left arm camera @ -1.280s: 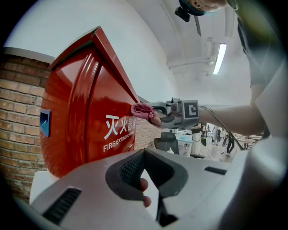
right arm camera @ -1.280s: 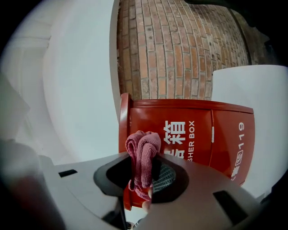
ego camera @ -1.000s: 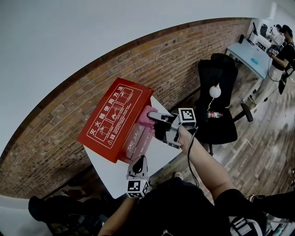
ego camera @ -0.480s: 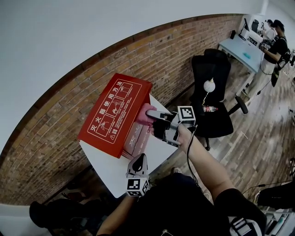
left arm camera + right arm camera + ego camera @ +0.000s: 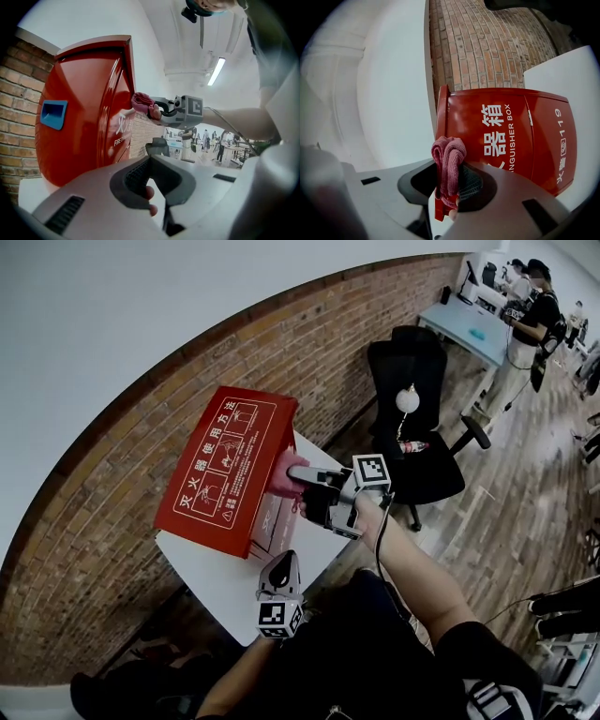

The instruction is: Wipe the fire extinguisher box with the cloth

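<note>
1 pink cloth (image 5: 449,159) in right gripper (image 5: 298,476), against 1 fire extinguisher box (image 5: 220,470)

Brick wall (image 5: 309,343), wooden floor (image 5: 525,493) — a black office chair (image 5: 412,409) beside.

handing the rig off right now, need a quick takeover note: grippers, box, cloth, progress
Right gripper: shut on the pink cloth, held against the upper front edge of the red fire extinguisher box.
Left gripper: shut, empty, low by the white table edge, clear of the box.
Done: cloth in contact with box; wiped extent can't be judged.
To do: wipe the lid and sides.
</note>
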`<state>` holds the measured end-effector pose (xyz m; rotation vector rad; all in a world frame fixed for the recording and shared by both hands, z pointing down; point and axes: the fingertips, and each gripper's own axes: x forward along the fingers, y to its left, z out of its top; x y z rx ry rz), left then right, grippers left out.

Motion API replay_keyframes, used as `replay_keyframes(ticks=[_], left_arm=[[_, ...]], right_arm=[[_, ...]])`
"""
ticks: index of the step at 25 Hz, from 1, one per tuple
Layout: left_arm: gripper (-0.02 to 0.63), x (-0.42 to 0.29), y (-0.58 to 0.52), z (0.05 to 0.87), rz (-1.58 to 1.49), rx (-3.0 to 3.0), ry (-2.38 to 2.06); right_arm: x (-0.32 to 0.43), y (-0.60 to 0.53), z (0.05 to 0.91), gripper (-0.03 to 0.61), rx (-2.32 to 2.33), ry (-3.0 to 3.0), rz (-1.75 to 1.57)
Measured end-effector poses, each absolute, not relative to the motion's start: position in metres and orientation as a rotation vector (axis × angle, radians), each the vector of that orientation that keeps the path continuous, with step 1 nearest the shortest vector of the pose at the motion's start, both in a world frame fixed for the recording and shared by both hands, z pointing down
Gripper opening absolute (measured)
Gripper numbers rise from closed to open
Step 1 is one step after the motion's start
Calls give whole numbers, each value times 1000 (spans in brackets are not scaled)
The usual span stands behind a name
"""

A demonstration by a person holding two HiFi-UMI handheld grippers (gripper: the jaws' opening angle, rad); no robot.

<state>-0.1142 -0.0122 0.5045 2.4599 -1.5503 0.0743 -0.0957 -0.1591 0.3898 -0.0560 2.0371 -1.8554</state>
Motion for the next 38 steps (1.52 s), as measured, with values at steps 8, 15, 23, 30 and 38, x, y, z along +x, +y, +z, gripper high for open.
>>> replay_keyframes(ticks=[8, 15, 23, 30, 38], left_arm=[[28, -116, -17, 502, 114, 2476, -1559], [28, -113, -16, 503, 125, 2472, -1561], [28, -111, -10, 510, 143, 2460, -1560], [28, -113, -5, 510, 154, 2469, -1571], [28, -119, 1, 513, 166, 2457, -1583]], right_arm=[[-97, -160, 405, 106, -146, 2093, -1852], [-99, -161, 418, 106, -171, 2131, -1846], [-99, -156, 444, 106, -232, 2127, -1875], [-100, -157, 462, 106, -252, 2151, -1897], [-99, -156, 490, 106, -328, 2143, -1954]])
